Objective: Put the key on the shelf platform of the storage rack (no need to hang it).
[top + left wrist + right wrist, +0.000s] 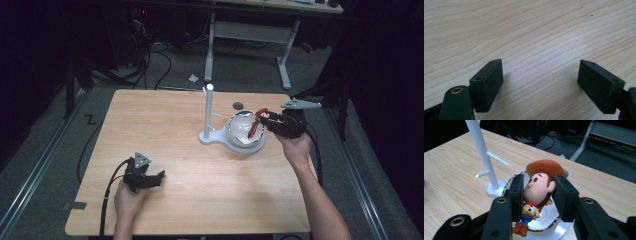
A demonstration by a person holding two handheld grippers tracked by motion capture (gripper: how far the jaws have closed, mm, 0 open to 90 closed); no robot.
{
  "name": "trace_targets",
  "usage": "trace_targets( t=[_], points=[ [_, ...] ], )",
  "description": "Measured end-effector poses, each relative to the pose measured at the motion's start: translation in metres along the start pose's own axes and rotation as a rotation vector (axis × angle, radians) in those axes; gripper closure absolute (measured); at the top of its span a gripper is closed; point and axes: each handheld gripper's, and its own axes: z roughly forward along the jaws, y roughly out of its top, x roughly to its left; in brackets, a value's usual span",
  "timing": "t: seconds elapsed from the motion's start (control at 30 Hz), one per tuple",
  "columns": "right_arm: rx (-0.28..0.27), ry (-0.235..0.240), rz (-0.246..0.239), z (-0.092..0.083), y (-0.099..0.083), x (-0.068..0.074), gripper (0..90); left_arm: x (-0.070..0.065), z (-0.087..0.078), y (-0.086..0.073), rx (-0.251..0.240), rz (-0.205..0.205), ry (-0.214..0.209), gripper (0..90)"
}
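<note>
Wooden table [175, 145] bears one bowl [549, 225]; right gripper [537, 195] fingers pinch one cowboy figure [537, 192], left gripper [540, 82] fingers spread.

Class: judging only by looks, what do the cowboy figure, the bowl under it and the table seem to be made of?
Cowboy figure: probably matte moulded plastic or vinyl, smooth painted face.
Bowl: likely polished metal, mirror-like reflections.
Table: pale wood or wood-look laminate, visible grain lines.

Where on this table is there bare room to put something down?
The wooden table is bare left of the white stand and in front, between both grippers. It is crowded at the right, where the cowboy figure hangs over the bowl.
</note>
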Motion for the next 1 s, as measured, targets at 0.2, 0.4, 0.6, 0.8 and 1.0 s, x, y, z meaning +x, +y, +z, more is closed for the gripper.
trace_targets(
  t=[0.2,0.4,0.6,0.8,1.0],
  points=[
    [0.021,0.006,0.004,0.008,-0.005,0.000,62.5,0.000,0.000,0.000,0.000,0.000,0.000,20.9],
    [0.039,0.015,0.008,0.016,-0.008,0.003,62.5,0.000,0.000,0.000,0.000,0.000,0.000,20.9],
    [0.048,0.031,0.003,0.025,-0.009,0.006,62.5,0.000,0.000,0.000,0.000,0.000,0.000,20.9],
    [0.061,0.039,0.007,0.030,-0.010,0.008,62.5,0.000,0.000,0.000,0.000,0.000,0.000,20.9],
    [0.074,0.050,0.011,0.038,-0.013,0.010,62.4,0.000,0.000,0.000,0.000,0.000,0.000,20.9]
  ],
)
